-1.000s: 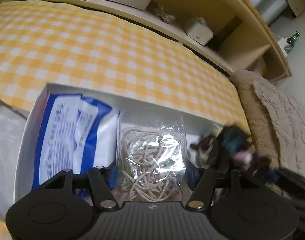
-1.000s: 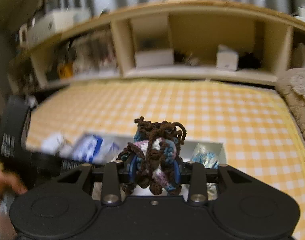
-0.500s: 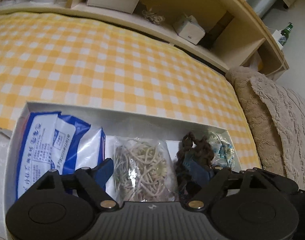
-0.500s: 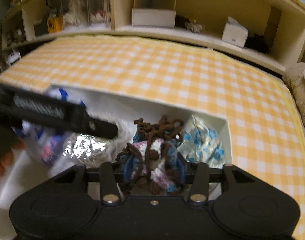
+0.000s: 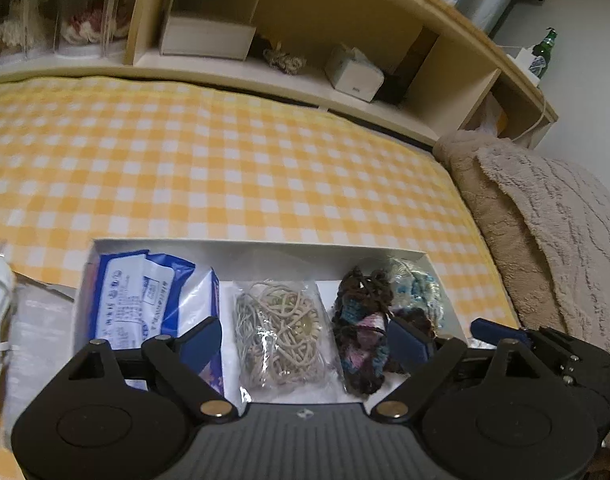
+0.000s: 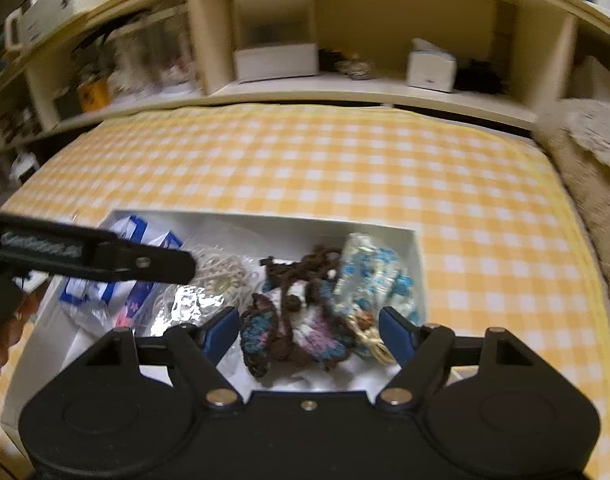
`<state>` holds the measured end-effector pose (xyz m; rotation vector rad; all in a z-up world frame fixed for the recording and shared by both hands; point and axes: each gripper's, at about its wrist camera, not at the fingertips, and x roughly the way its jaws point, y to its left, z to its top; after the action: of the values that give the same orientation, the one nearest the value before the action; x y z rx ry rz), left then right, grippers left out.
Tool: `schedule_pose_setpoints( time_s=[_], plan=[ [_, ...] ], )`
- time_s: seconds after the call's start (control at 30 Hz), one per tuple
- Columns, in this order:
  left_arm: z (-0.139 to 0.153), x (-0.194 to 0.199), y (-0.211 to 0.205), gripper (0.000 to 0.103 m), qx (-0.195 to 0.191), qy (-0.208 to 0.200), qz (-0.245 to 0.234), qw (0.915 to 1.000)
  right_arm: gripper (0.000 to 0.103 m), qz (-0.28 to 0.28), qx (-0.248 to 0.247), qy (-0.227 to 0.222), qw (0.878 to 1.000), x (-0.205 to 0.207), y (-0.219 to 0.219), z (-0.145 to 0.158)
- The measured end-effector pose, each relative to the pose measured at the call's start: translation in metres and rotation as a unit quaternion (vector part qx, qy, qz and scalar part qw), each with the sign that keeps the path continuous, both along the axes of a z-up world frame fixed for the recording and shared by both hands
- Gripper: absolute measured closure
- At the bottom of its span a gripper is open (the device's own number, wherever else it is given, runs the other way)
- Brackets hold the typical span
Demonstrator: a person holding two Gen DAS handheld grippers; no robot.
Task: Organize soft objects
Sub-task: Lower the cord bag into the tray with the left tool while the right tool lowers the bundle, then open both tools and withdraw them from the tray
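A white box (image 5: pixel 265 250) (image 6: pixel 419 276) lies on the yellow checked cloth. In it, left to right, lie a blue-and-white tissue pack (image 5: pixel 145 300) (image 6: pixel 117 292), a clear bag of beige cord (image 5: pixel 279 332) (image 6: pixel 213 276), a brown, blue and pink crochet piece (image 5: pixel 363 340) (image 6: pixel 297 328), and a clear bag of blue-and-white yarn (image 5: pixel 415 292) (image 6: pixel 375 276). My left gripper (image 5: pixel 307 340) is open over the cord bag, holding nothing. My right gripper (image 6: pixel 309 332) is open, its jaws on either side of the crochet piece, which rests in the box.
A wooden shelf unit (image 5: pixel 265 40) (image 6: pixel 345 40) with white boxes runs behind the cloth. A beige fluffy blanket (image 5: pixel 545 220) lies at the right. A white bag (image 5: pixel 33 328) lies left of the box. The left gripper's body crosses the right wrist view (image 6: pixel 85 254).
My right gripper brought the crochet piece down into the box and opened, letting it go. My left gripper opened off the cord bag, which now lies in the box, and drew back.
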<state>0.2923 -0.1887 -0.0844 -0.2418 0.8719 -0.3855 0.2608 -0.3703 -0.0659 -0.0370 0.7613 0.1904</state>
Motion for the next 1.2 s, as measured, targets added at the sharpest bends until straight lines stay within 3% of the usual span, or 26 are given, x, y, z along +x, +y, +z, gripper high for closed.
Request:
schedule_pose_setpoints(
  time_s=[0.2,0.5,0.9,1.2],
  plan=[
    [0.022,-0.022,0.010,0.009,0.015,-0.021,0.000,0.9997,0.023,-0.056,0.034,-0.023,0.998,-0.020,-0.011,0.016],
    [0.047,-0.056,0.033,0.007,0.038,-0.048,0.009,0.9981,0.023,-0.117,0.034,-0.050,0.991,-0.054,-0.003,0.049],
    [0.080,-0.103,0.063,0.004,0.058,-0.093,0.023,0.9937,0.023,-0.129,0.041,-0.107,0.985,-0.120,0.028,0.088],
    [0.092,-0.139,0.085,0.000,0.077,-0.113,0.021,0.9904,0.022,-0.122,0.033,-0.108,0.986,-0.162,0.047,0.092]
  ],
)
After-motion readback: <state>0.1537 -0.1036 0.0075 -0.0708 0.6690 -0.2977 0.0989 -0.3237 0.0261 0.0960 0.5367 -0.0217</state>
